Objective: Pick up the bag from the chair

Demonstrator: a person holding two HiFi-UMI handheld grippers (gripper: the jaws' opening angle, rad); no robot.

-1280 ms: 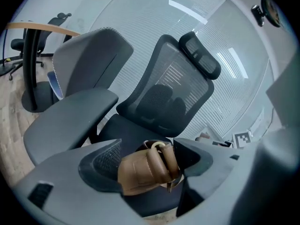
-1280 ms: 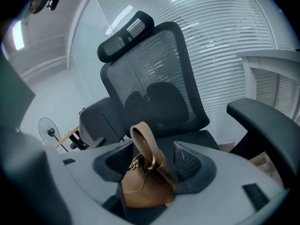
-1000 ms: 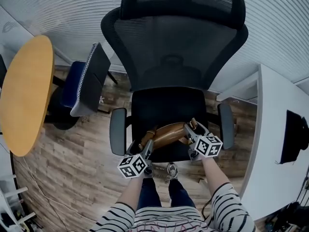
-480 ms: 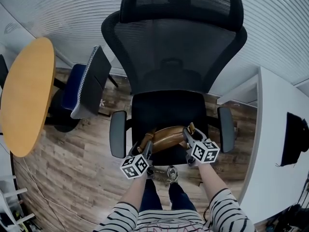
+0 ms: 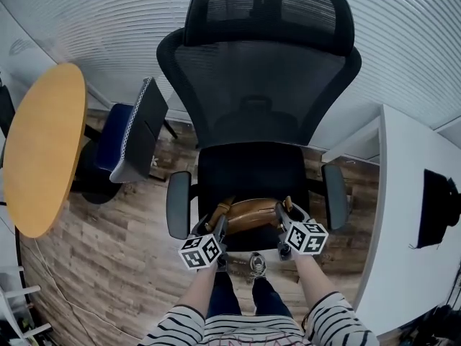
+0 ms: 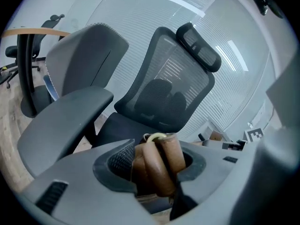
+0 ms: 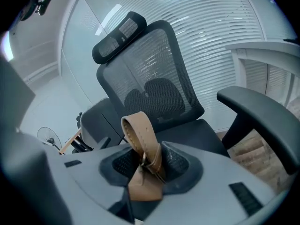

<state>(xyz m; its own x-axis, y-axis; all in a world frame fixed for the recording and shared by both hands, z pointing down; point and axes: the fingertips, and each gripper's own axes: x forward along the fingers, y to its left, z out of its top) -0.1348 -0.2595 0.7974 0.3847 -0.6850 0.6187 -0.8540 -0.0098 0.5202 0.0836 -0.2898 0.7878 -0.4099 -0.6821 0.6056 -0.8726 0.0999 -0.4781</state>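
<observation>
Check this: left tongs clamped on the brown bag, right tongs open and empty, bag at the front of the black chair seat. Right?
The right tongs are not open and empty: the right gripper view shows them shut on a tan strap of the bag. The rest holds: left tongs clamped on it, at the front of the black chair seat.

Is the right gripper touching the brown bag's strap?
Touching. The right gripper view shows the right gripper with its jaws clamped on the tan strap.
</observation>
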